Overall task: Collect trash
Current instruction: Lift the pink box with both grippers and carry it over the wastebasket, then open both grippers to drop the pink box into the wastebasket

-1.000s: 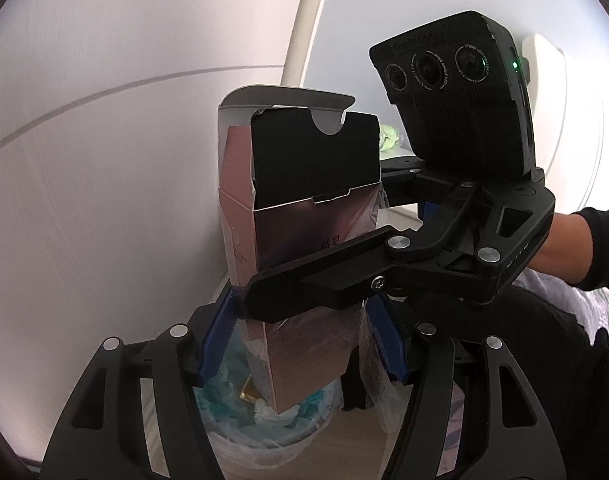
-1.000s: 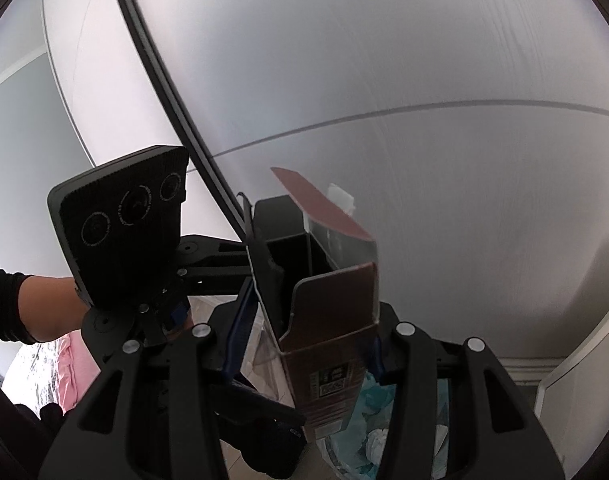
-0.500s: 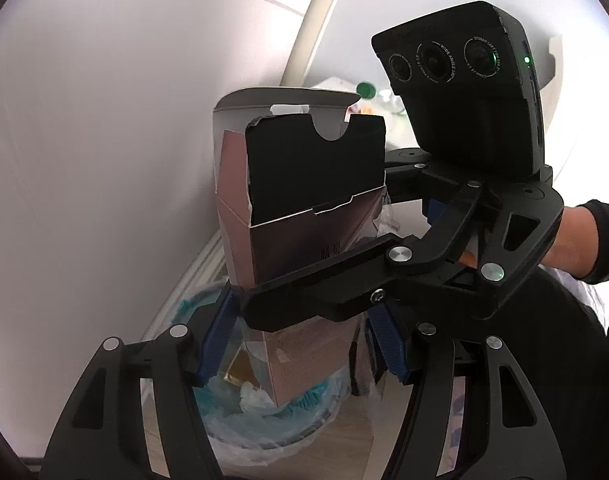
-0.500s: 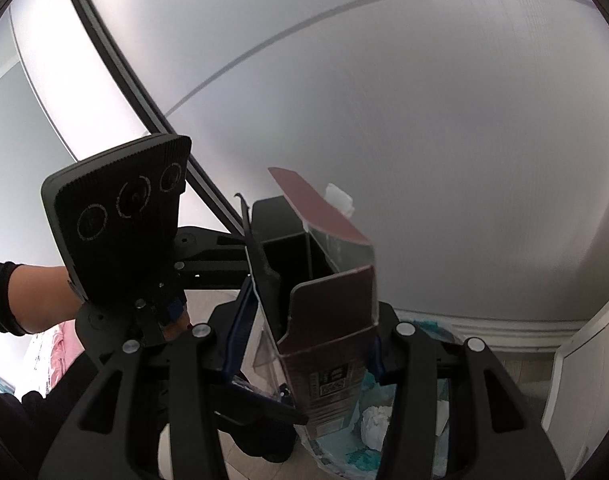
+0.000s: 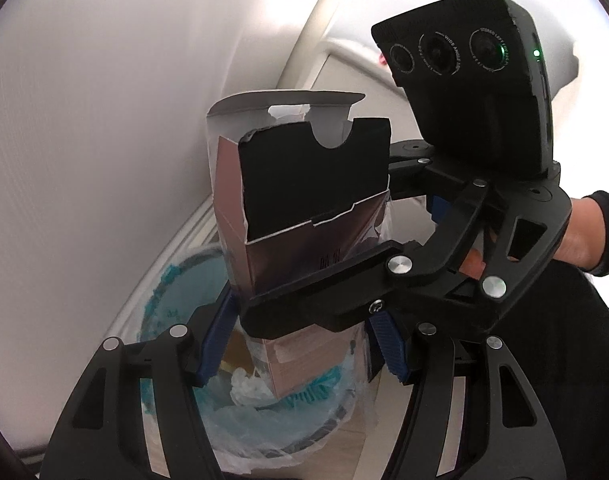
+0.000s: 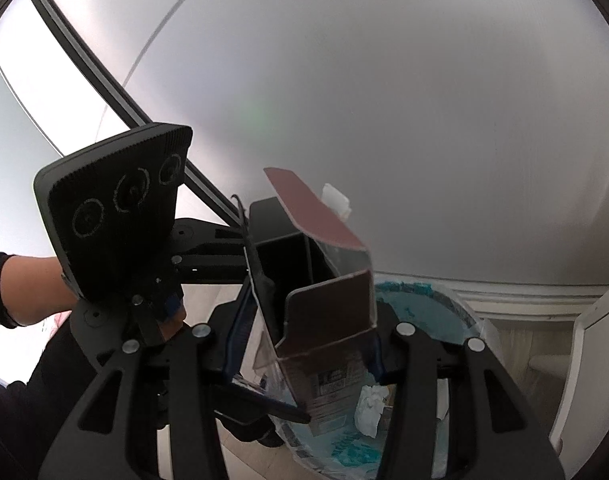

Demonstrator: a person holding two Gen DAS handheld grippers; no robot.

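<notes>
An open pink-brown carton with a black insert stands upright between both grippers; it also shows in the right wrist view. My left gripper is shut on its lower part. My right gripper is shut on it too, and its finger crosses the carton's front in the left wrist view. The carton hangs over a trash bin lined with a clear and teal bag. Crumpled white paper lies inside the bin.
A white wall rises behind the bin, with a white baseboard and pale wood floor. A white cabinet edge stands at the right. The person's hand in a black sleeve holds the right gripper.
Both grippers have tilted downward with the carton held between them. The bin has come more fully into view beneath the carton.
</notes>
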